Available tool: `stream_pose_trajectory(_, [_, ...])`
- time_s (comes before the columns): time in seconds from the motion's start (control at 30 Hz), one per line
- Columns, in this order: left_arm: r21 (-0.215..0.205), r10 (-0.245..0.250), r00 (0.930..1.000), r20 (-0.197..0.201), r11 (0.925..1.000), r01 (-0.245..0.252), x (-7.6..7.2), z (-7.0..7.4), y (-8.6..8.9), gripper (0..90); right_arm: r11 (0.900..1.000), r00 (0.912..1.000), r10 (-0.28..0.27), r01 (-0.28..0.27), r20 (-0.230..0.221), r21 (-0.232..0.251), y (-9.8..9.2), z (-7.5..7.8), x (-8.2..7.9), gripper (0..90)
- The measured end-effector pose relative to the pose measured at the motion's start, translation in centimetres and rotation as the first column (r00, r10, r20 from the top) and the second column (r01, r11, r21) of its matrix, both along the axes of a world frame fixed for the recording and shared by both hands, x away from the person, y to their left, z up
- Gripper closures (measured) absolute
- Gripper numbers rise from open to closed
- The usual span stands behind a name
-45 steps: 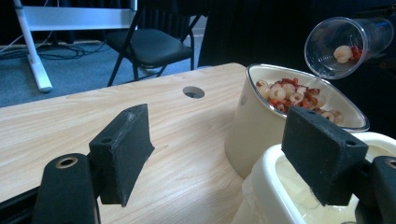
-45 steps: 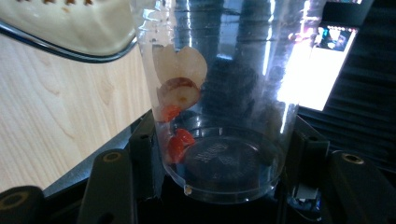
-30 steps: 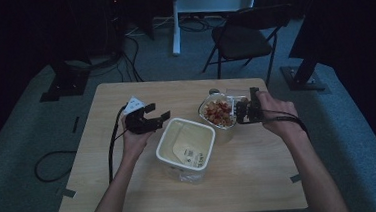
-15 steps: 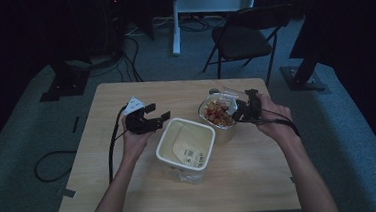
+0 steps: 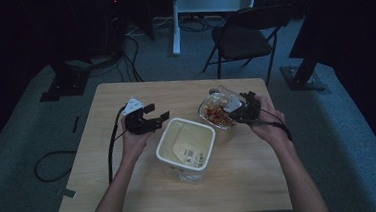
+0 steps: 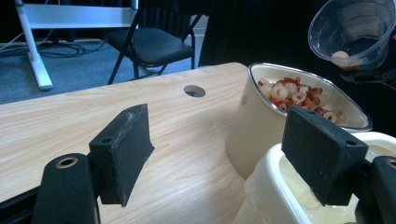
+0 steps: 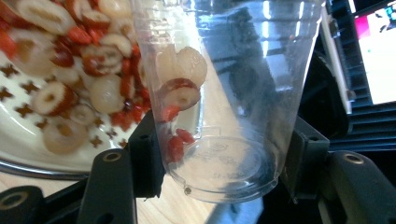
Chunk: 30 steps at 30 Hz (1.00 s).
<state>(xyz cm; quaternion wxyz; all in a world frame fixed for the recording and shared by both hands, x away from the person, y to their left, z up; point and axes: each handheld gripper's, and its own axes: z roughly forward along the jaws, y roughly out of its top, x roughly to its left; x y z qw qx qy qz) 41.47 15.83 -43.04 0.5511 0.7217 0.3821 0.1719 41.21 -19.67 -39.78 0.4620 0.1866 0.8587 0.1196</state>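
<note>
Between my right gripper's (image 7: 219,158) jaws I had the clear plastic cup (image 7: 224,93) clamped near its base, one pad on each side of the wall. It was tipped toward the cream bowl (image 7: 28,154) just beyond the jaws. A few pieces clung inside the cup: a pale round fruit (image 7: 187,65), a red-rimmed slice (image 7: 180,95) and some small red berries (image 7: 175,142). Past the cup, the bowl already held a heap of the same dried fruit mix (image 7: 70,70). I judged the pour mostly done, with only these stragglers left to shake out.

My left gripper (image 6: 224,154) stood with its jaws wide apart and nothing pressed between them. The far jaw hung over the rim of the square white container (image 6: 280,186), the near jaw over bare table (image 6: 93,102). Just beyond the jaws sat the bowl (image 6: 252,126), and farther off the cup (image 6: 352,30), held above and behind the bowl's far rim.

From the high view, the left gripper (image 5: 149,119) lay just beside the square container (image 5: 185,145) and the right gripper (image 5: 244,109) was at the bowl (image 5: 216,115). What remained, as I read it, was emptying the cup and setting it down.
</note>
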Motion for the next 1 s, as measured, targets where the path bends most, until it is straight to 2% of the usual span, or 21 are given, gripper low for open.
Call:
stream_pose_trajectory(0.13, [0.002,-0.005,1.0000,0.003,1.0000,0.005,0.0,0.0,-0.2,24.6,0.996,0.9998,0.009,-0.007,-0.017,0.091,-0.2,0.1,-0.3,42.2])
stream_pose_trajectory(0.2, [-0.002,-0.003,1.0000,0.000,1.0000,0.003,0.0,0.0,-0.1,24.6,0.987,0.9991,0.025,-0.019,-0.034,0.162,-0.2,0.4,-0.6,42.1])
stream_pose_trajectory(0.3, [0.004,-0.005,1.0000,0.003,1.0000,0.005,-0.1,0.1,-0.1,24.6,0.975,0.9976,0.049,-0.038,-0.048,0.218,-0.2,0.7,-0.9,42.0])
stream_pose_trajectory(0.5, [-0.001,-0.002,1.0000,0.002,1.0000,0.002,-0.1,0.1,-0.1,24.6,0.928,0.9887,0.132,-0.098,-0.071,0.359,0.3,1.8,-2.2,41.8])
stream_pose_trajectory(0.57, [0.003,-0.004,1.0000,0.001,1.0000,0.004,-0.1,0.0,-0.2,24.6,0.905,0.9844,0.158,-0.112,-0.079,0.410,0.4,2.2,-2.5,41.7])
stream_pose_trajectory(0.67, [0.004,-0.004,1.0000,0.002,1.0000,0.004,-0.1,0.0,-0.2,24.6,0.859,0.9730,0.210,-0.138,-0.095,0.493,0.5,2.6,-3.1,41.7])
stream_pose_trajectory(0.8, [0.003,-0.003,1.0000,0.001,1.0000,0.003,0.0,0.0,-0.3,24.6,0.808,0.9563,0.270,-0.161,-0.113,0.567,0.8,2.8,-3.9,41.6])
stream_pose_trajectory(0.87, [0.004,-0.006,1.0000,0.000,1.0000,0.006,0.0,0.0,-0.4,24.6,0.778,0.9453,0.302,-0.170,-0.122,0.605,1.0,2.8,-4.2,41.5])
stream_pose_trajectory(1.0, [0.003,-0.008,1.0000,0.002,1.0000,0.008,0.0,0.0,-0.6,24.6,0.709,0.9186,0.368,-0.177,-0.144,0.682,1.6,2.6,-4.7,41.5])
